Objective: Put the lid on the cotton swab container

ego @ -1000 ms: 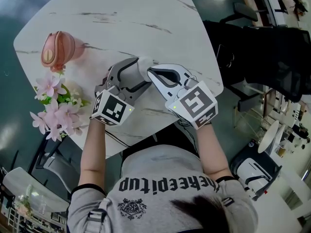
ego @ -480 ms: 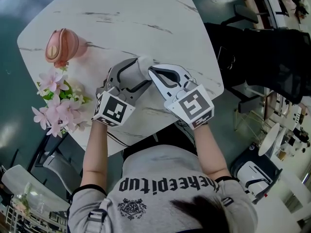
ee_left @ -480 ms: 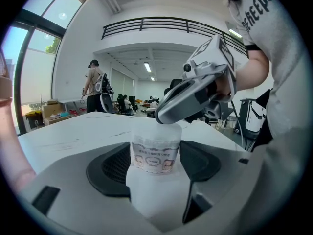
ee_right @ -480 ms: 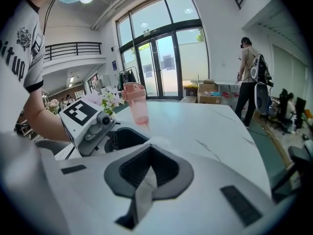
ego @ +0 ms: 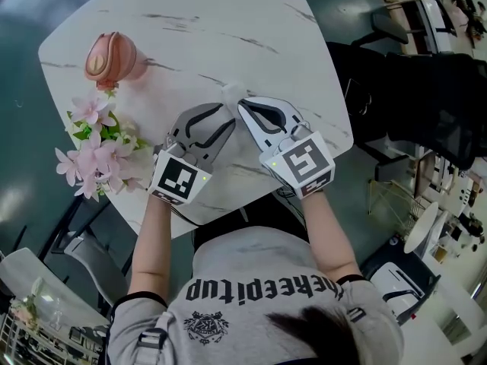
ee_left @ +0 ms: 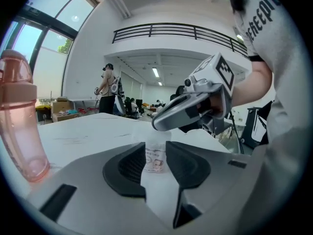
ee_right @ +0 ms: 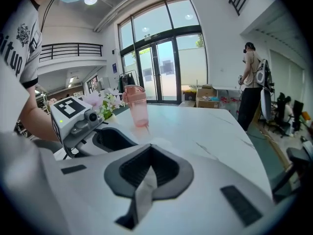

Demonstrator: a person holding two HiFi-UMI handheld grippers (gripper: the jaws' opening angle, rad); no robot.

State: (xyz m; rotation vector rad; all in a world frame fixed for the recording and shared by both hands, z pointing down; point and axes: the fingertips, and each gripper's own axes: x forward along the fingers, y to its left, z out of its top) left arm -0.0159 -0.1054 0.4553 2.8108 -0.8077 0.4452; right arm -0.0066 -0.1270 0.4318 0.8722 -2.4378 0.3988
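Note:
The cotton swab container (ego: pixel 232 95), small, clear and with a printed label (ee_left: pixel 155 159), stands upright at the near middle of the white marble table (ego: pixel 228 29). My left gripper (ego: pixel 230 113) has just been closing, and its dark pads (ee_left: pixel 139 160) now sit against the container's two sides. My right gripper (ego: pixel 242 103) is shut. Its tip (ee_left: pixel 159 125) lies right over the container's top and hides the lid. In the right gripper view a pale translucent top (ee_right: pixel 157 144) shows just past my shut right gripper (ee_right: pixel 146 149).
A pink drinking bottle (ego: pixel 106 55) stands at the table's left, with a bunch of pink flowers (ego: pixel 99 150) near the left edge. A dark chair (ego: pixel 411 90) is off the table's right side. A person (ee_right: pixel 252 82) stands far back in the room.
The left jaws, wide apart around the container before, have drawn in onto it. Both grippers sit slightly further right and down in the head view. The right jaws stay shut.

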